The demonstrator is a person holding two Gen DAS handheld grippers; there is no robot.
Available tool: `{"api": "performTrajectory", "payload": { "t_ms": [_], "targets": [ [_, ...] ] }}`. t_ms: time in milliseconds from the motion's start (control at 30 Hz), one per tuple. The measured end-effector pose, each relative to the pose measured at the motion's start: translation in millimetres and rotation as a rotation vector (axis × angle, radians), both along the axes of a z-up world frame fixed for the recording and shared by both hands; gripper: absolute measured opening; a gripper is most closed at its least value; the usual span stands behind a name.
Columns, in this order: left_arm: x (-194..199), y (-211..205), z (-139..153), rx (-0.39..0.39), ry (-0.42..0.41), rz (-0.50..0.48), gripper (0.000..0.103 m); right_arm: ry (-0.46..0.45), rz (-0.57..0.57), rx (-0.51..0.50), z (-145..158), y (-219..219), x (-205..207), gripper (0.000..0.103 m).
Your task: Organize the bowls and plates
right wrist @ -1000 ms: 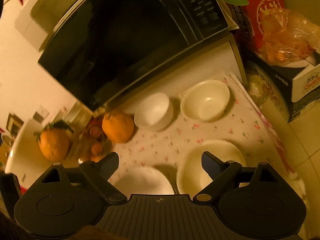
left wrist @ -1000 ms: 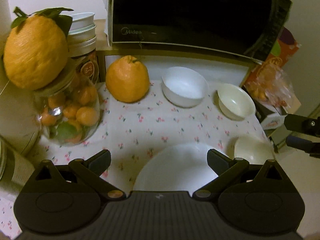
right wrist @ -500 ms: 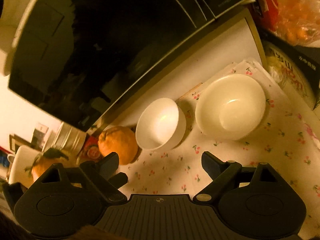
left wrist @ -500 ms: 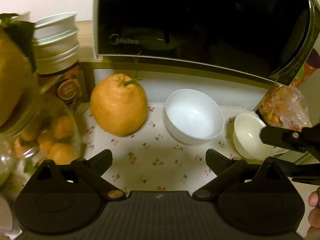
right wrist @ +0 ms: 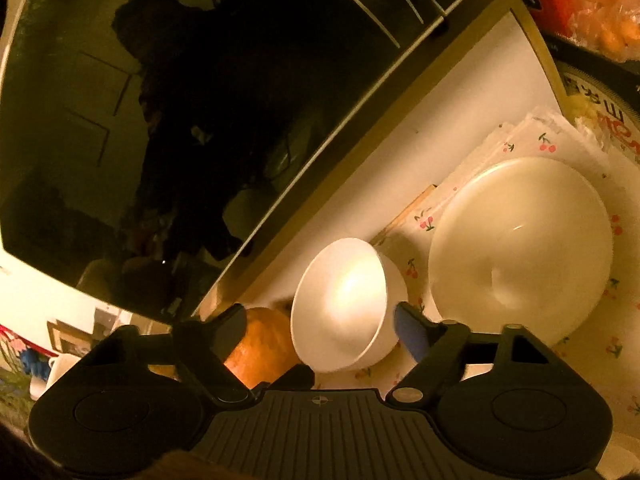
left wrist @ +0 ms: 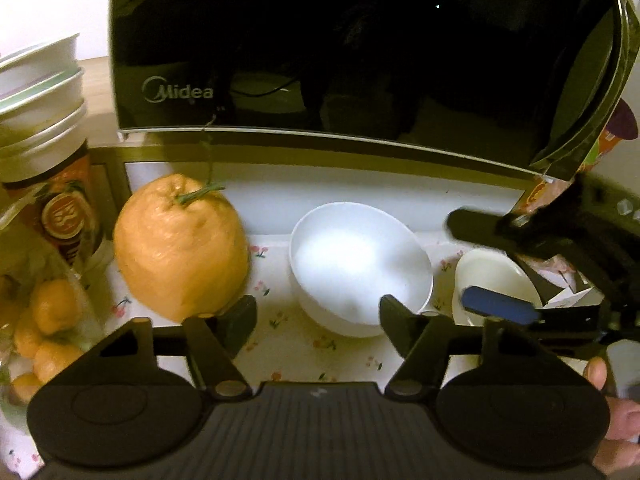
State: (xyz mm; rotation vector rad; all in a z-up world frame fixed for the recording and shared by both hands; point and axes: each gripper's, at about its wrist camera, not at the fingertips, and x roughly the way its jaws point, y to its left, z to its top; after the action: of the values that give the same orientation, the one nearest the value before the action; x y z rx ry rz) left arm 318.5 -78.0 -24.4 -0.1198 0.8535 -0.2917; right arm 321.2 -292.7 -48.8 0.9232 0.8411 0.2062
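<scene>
White bowl [left wrist: 360, 268] sits centre of the left wrist view, on the cherry-print cloth [left wrist: 280, 320] over the counter [left wrist: 360, 208], just under the microwave [left wrist: 340, 52] front. Left hand-held gripper [left wrist: 318, 320] is at the lower middle, fingers spread wide w/ nothing between; its right finger overlaps the bowl's lower right rim in the pic, contact can't be told. Cream bowl [left wrist: 492, 284] is right of centre, close beside the white bowl, partly hidden by the right hand-held gripper [left wrist: 472, 264], which comes in from the right edge: one dark finger above the cream bowl, one blue-padded finger across it, apart, gripping nothing.

In the right wrist view the white bowl [right wrist: 344, 304] is lower centre, tipped in appearance toward the lens, and the cream bowl [right wrist: 520, 236] fills the right-middle. Right hand-held gripper [right wrist: 318, 328] is wide open; the blue pad sits in the gap between the two bowls.

Around: big orange citrus [left wrist: 180, 248] left of the white bowl, close, near the left finger. Far left edge: jar of small oranges [left wrist: 36, 320], a labelled tin [left wrist: 64, 216] w/ stacked lids/bowls on top. Upper right of the right wrist view: bag of oranges [right wrist: 600, 8]. Thumb of the right hand [left wrist: 616, 420] shows lower right.
</scene>
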Motion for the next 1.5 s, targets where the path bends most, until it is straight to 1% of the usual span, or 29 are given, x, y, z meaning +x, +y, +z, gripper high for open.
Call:
{"api": "performTrajectory", "payload": {
  "t_ms": [33,67,100,167,267,367,467,533,567,633,733,833,933,1000,1033,1267,1500],
  "targets": [
    [1,-1,-1,-0.004,0.000,0.001,0.055,0.007,-0.004,0.000,-2,1,2,0.061],
    [2,-2,-1,-0.010,0.001,0.001,0.053,0.012,-0.013,-0.002,-4,1,3,0.054],
    [4,-3,-2,-0.015,0.002,-0.001,0.051,0.017,-0.018,-0.008,-6,1,7,0.051],
    [6,-6,-2,-0.019,0.000,-0.005,0.050,0.028,-0.030,-0.035,-7,3,9,0.048],
    [9,-10,-4,-0.002,-0.008,-0.002,0.048,0.038,-0.042,-0.083,-8,5,12,0.048],
    [12,-13,-8,0.015,-0.011,0.017,0.045,0.042,-0.041,-0.122,-7,7,14,0.048],
    [15,-14,-12,0.012,-0.007,0.037,0.042,0.058,-0.037,-0.149,-10,11,17,0.048],
    [18,-14,-15,0.009,-0.004,0.051,0.040,0.065,-0.037,-0.161,-12,13,19,0.046],
    [19,-14,-16,0.006,-0.003,0.058,0.039,0.068,-0.036,-0.161,-14,14,20,0.045],
    [22,-12,-19,-0.005,0.000,0.069,0.033,0.076,-0.031,-0.164,-16,17,21,0.041],
    [24,-12,-21,-0.006,0.000,0.080,0.028,0.090,-0.032,-0.183,-18,20,24,0.036],
    [26,-12,-24,-0.006,0.000,0.079,0.025,0.102,-0.040,-0.192,-19,21,25,0.033],
    [26,-14,-25,0.005,-0.009,0.078,0.021,0.114,-0.051,-0.201,-20,21,25,0.025],
    [26,-14,-25,0.013,-0.010,0.083,0.019,0.117,-0.056,-0.209,-21,21,23,0.019],
    [26,-12,-27,0.013,-0.009,0.086,0.018,0.116,-0.058,-0.213,-21,21,22,0.017],
    [21,-10,-21,0.036,-0.013,0.083,0.017,0.115,-0.059,-0.202,-22,22,18,0.017],
    [14,-2,-8,0.023,-0.002,0.100,0.015,0.112,-0.056,-0.198,-12,25,12,0.017]
  ]
}}
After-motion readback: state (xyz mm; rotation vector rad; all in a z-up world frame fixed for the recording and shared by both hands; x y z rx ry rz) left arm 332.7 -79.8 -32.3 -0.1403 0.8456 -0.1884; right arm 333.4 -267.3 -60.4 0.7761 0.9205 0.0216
